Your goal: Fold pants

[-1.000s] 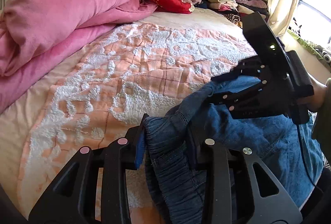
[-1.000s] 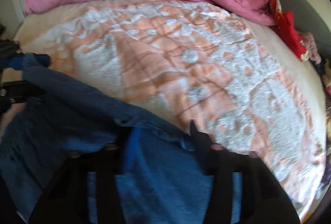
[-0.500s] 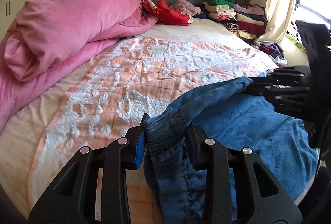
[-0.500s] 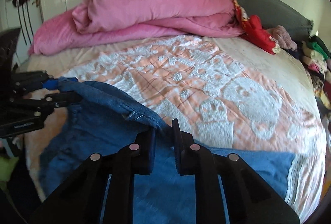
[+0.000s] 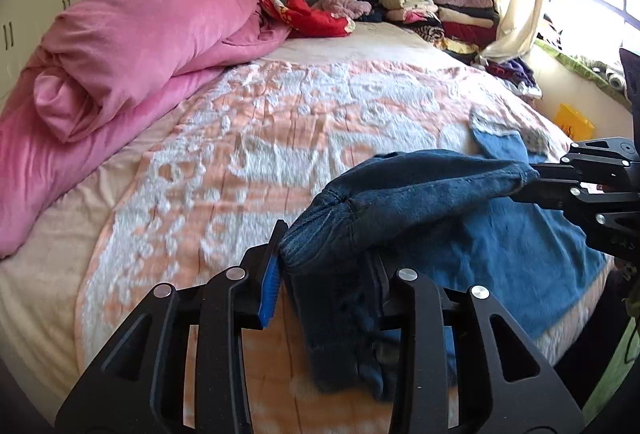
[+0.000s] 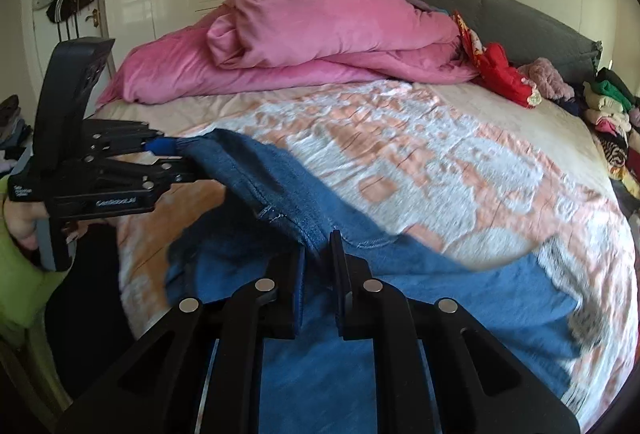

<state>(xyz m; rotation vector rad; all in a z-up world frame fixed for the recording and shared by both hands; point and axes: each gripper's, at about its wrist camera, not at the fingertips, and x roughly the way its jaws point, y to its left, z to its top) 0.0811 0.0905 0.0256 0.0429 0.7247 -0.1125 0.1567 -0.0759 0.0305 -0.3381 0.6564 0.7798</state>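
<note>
Blue denim pants [image 5: 420, 201] hang by their waistband between my two grippers, the legs trailing over the near edge of the bed. My left gripper [image 5: 326, 250] is shut on a bunched end of the waistband. My right gripper [image 5: 536, 179] is at the right edge of the left wrist view, pinching the other end. In the right wrist view the right gripper [image 6: 319, 246] is shut on the denim hem, the pants [image 6: 400, 294] spread below it, and the left gripper [image 6: 176, 153] holds its end at the left.
A peach and white blanket [image 5: 260, 137] covers the bed. A rolled pink duvet [image 5: 132, 49] lies along its far left. Red cloth [image 5: 316, 17] and stacks of folded clothes [image 5: 440, 9] sit by the headboard. A hand in a green sleeve [image 6: 20, 226] holds the left gripper.
The right gripper's jaws have shut on the waistband. Both grippers have drawn back and risen, moving apart, so the waistband now stretches between them above the bed.
</note>
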